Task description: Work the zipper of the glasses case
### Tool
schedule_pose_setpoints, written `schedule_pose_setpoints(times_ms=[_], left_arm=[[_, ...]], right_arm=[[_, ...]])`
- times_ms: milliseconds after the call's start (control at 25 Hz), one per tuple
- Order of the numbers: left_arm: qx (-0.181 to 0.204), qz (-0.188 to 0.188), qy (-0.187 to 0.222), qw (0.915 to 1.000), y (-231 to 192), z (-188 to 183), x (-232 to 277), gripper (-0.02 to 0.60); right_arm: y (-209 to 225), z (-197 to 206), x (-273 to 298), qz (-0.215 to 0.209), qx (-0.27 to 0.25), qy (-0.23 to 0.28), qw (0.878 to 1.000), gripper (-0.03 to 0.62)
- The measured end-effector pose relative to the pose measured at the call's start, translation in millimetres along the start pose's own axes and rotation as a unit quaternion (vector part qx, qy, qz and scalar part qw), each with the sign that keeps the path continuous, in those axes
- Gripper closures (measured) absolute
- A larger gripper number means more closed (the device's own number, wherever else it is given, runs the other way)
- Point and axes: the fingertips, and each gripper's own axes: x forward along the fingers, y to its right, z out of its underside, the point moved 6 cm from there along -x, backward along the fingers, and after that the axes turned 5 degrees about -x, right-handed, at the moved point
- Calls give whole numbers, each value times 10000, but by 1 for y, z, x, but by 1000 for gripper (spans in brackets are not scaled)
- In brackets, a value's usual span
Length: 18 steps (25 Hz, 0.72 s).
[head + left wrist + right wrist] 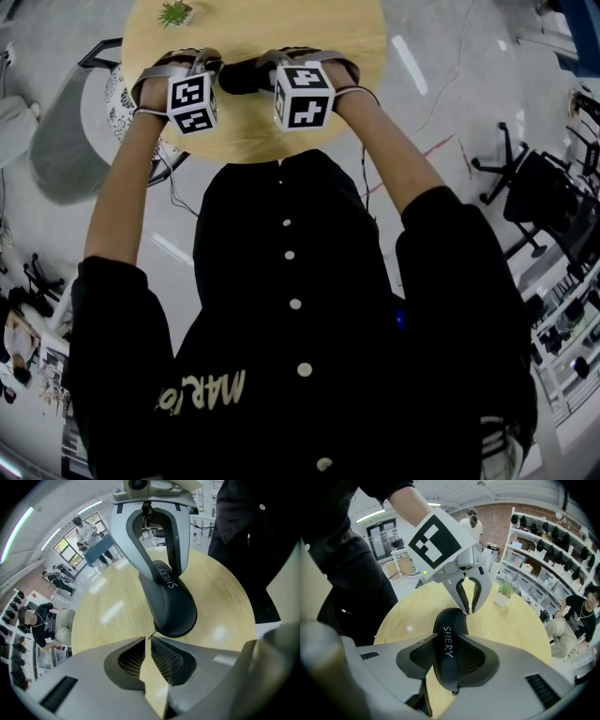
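Firmly, right gripper (450, 662) jaws clamp the glasses case (449, 653); left gripper (149, 641) jaws pinch its zipper pull (151, 635)

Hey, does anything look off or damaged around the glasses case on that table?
Nothing stands out. The glasses case lies flat and looks intact on the table, the right claw clamped across it, the left claw pinching the zipper pull at its end. The potted plant stands upright.

The round pale wooden table (246, 122) is seen steeply from overhead, at 12 o'clock. The black oval glasses case (171, 606) is shared close-up by opposed gripper views.
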Motion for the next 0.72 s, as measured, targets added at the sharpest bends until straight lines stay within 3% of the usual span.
schedule_pose_setpoints(times_ms=[40, 120, 160, 320, 440, 560, 720], left_arm=[[62, -22, -52, 10000, 2, 1, -1, 548], [227, -66, -201, 9995, 7, 4, -4, 449], [253, -89, -247, 9993, 9, 5, -6, 439], [-17, -250, -166, 9995, 14, 6, -21, 439], [-522, -558, 89, 9970, 12, 5, -40, 449], [-1411, -910, 453, 9848, 9, 3, -70, 543], [-2697, -1084, 1093, 9505, 7, -4, -120, 577]], right_arm=[[0, 1, -1, 18, 100, 33, 9999, 464], [0, 3, -4, 109, 337, 126, 9993, 458], [0, 4, -6, 173, 439, 167, 9987, 457], [-2, 5, -16, 334, 591, 241, 9974, 459], [0, 3, -32, 598, 739, 399, 9947, 480], [5, 4, -59, 1125, 1255, 692, 9833, 567], [9, 6, -110, 1656, 2150, 1388, 9524, 588]])
